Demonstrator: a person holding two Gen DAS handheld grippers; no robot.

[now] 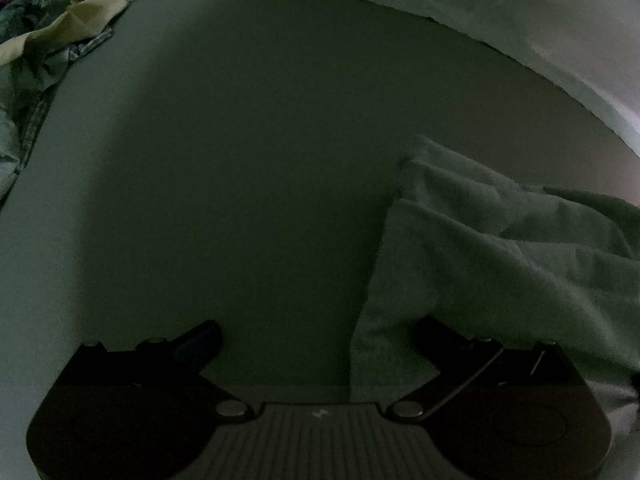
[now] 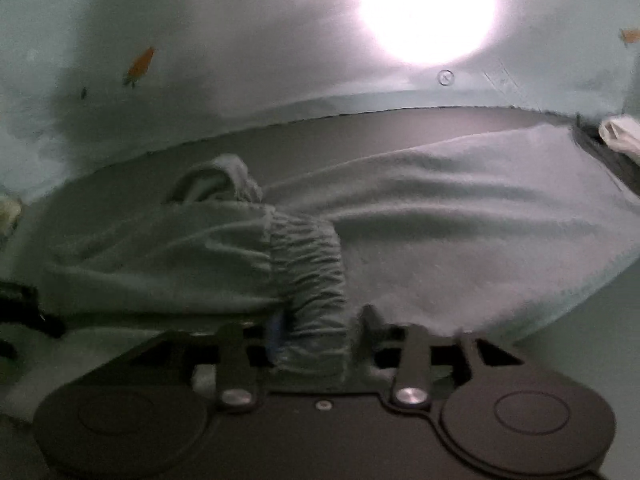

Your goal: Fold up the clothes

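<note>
A pale green garment [image 2: 440, 220] lies spread over the grey table [image 1: 260, 140]. Its gathered elastic band [image 2: 308, 272] runs toward the camera and lies between the fingers of my right gripper [image 2: 322, 324]. The jaws stand apart and loosely flank the band, with the blue pad [image 2: 276, 332] at its left side. In the left wrist view a folded part of the same garment [image 1: 500, 248] sits at the right. My left gripper [image 1: 318, 336] is wide open and low over the table; its right finger [image 1: 436, 332] rests over the cloth's edge and nothing is gripped.
A pile of other clothes with a yellow cloth [image 1: 68, 24] lies at the table's far left. A pale sheet with orange prints [image 2: 140, 64] hangs behind the table. A bright lamp glare [image 2: 428, 8] sits above. A white cloth [image 2: 618, 132] lies at the far right.
</note>
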